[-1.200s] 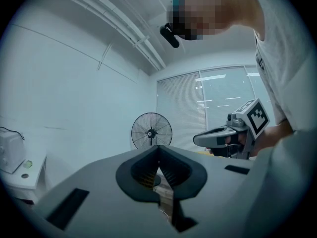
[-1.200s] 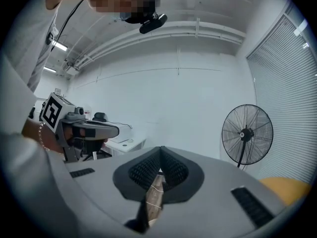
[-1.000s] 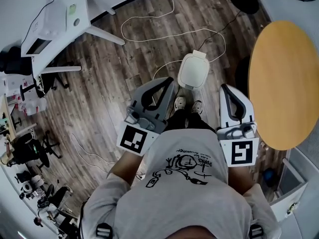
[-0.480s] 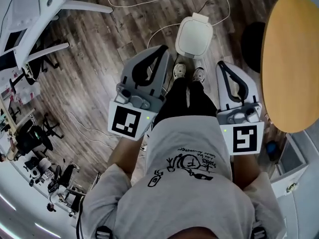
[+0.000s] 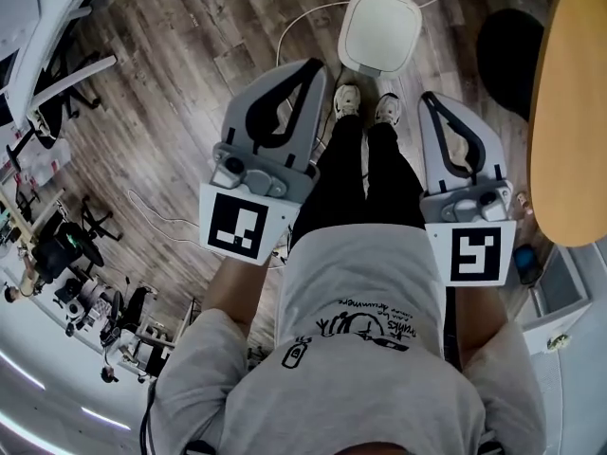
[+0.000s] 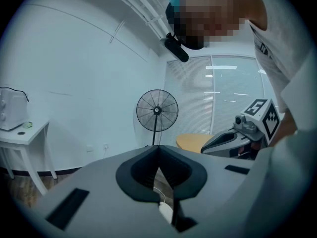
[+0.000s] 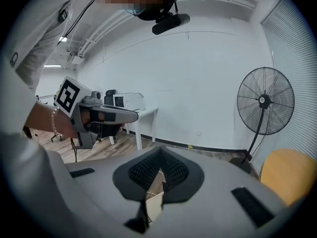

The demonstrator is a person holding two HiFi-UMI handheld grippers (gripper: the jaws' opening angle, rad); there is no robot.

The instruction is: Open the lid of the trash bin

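I see the trash bin standing on the wooden floor, straight ahead of both sets of fingers and roughly midway between them. Its white lid lies flat and shut. Neither gripper touches the bin; both are held back from it, and the person's shoes stand between the fingertips and the bin, just short of its near edge. The left gripper reaches a little closer to the bin than the right gripper. In the left gripper view the dark fingers are pressed together at their tips with nothing held between them. In the right gripper view the ribbed fingers likewise meet at the tip and hold nothing. Each gripper carries its marker cube at the rear, close to the person's grey shirt. A white cable curls over the floor just beyond the left fingers, beside the bin. Off to the outside of the right fingers sits a round yellow desk, well apart from the bin. Farther ahead of the fingers a standing fan rises against the wall, and a white desk shows beyond the left gripper.
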